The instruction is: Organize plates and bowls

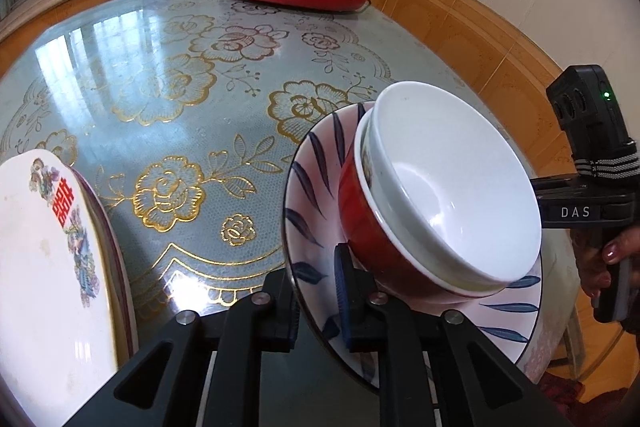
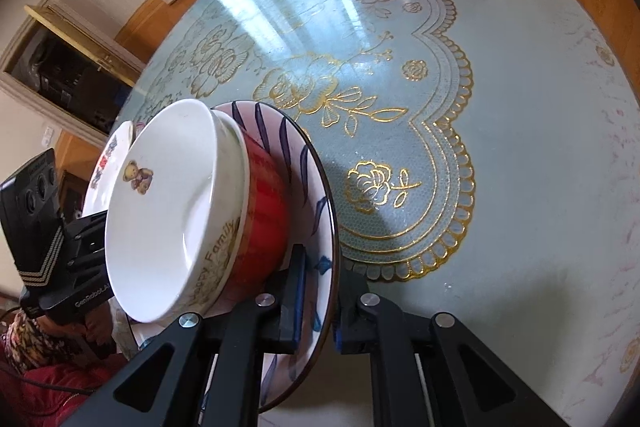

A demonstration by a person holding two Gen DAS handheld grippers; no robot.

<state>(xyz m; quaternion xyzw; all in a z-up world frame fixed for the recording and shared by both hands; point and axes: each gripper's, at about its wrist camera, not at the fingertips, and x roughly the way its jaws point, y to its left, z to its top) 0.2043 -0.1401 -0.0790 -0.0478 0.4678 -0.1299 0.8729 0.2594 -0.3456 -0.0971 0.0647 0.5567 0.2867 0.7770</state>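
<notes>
Both grippers are clenched on the rim of the blue-leaf plate, one at each side: the left gripper pinches the near edge, one pad above the plate and one beneath, and the right gripper does the same opposite. Just beyond the fingers, the red bowl sits on the plate with the white bowl nested inside it. The stack looks carried, tilted over the bench. I judge the next move needs a level, matched lowering, perhaps toward the printed plates left of the left fingers. Whether the plate touches the bench is hidden by the stack.
</notes>
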